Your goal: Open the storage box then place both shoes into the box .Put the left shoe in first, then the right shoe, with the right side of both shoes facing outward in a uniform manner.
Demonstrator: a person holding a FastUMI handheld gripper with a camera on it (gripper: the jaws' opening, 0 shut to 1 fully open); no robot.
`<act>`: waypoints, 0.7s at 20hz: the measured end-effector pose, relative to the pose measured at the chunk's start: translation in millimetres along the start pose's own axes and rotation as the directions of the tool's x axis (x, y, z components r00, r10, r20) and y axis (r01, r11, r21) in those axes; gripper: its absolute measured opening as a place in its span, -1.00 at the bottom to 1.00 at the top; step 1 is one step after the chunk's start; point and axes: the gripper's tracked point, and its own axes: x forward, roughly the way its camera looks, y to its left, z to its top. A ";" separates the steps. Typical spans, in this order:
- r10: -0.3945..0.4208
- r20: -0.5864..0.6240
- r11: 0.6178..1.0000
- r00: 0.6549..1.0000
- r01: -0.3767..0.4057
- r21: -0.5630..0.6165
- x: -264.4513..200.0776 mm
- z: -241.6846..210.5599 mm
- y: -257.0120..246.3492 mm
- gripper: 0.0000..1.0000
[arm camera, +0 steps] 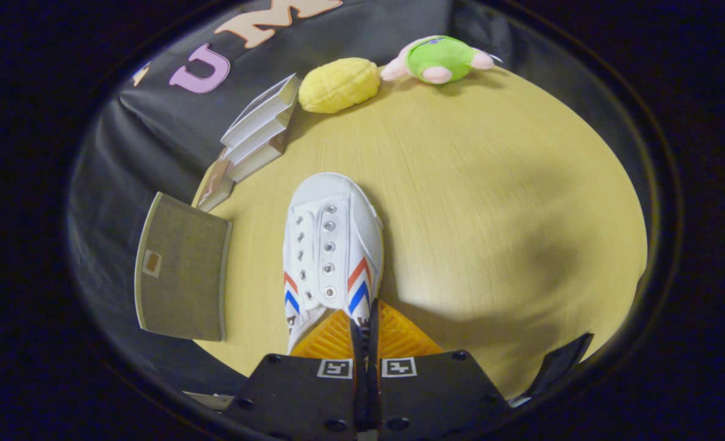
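Yellow table (491,184). White shoe (331,245) straight ahead of gripper (365,324), toe far, heel near, pinched tight at the heel; box (181,269) left.

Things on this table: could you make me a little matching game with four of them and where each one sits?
Things:
1. white shoe
2. yellow plush
3. green plush toy
4. storage box

Places:
A. at the table's far edge, beside the books
B. off to the left of the shoe
C. its heel side pinched by the gripper
D. far edge, to the right of the yellow plush

Pairs: 1-C, 2-A, 3-D, 4-B
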 end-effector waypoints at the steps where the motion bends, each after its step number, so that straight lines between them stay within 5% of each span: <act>1: 0.012 0.021 1.000 1.000 -0.013 0.022 -3.0 1.5 0.2 -0.93; 6: 0.086 0.028 0.995 0.996 -0.087 0.041 -2.4 5.3 3.0 -0.94; 14: 0.092 0.097 0.993 0.991 -0.098 0.059 0.1 1.2 3.8 -0.94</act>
